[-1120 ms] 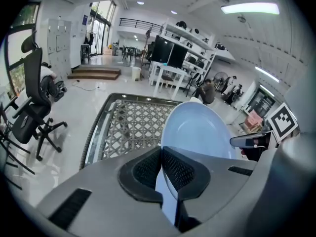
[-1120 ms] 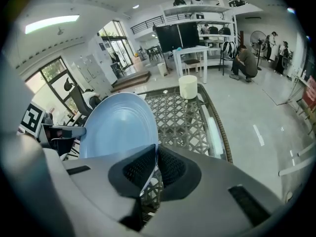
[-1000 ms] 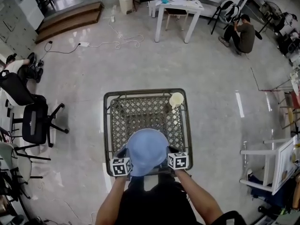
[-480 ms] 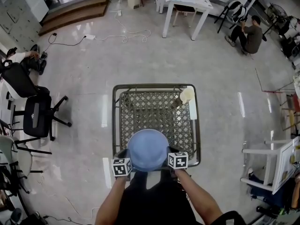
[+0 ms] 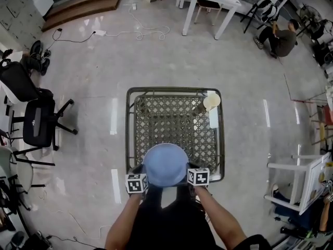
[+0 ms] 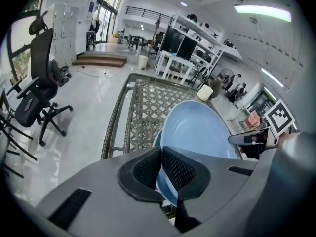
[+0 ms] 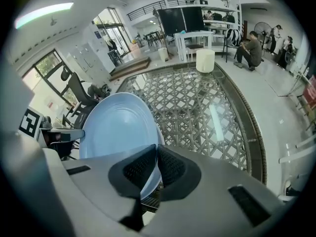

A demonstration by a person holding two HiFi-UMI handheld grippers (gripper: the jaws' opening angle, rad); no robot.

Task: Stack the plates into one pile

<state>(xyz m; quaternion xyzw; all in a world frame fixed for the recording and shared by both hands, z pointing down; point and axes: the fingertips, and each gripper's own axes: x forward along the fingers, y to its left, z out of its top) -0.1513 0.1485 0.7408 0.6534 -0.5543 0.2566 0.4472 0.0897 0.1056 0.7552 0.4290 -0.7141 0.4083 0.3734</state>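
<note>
L gripper (image 6: 161,157) + R gripper (image 7: 157,156): jaws pinched near-closed on blue plate (image 5: 165,163) rim, at 8 & 4 o'clock. Plate above table (image 5: 129,134), 6 o'clock edge. Advice: level plate, lower slow, release both sides together.

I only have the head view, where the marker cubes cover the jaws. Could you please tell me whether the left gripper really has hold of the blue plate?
Observer: Yes. In the left gripper view, the left gripper has its jaws shut on the rim of the blue plate.
Operator: Thank you. And the right one?
Observer: The same. The right gripper has its jaws shut on the opposite rim.
Operator: Is the pale thing at the far corner another plate?
Observer: No. The right gripper view shows it from the side. It is a pale cup standing upright on the table.
</note>
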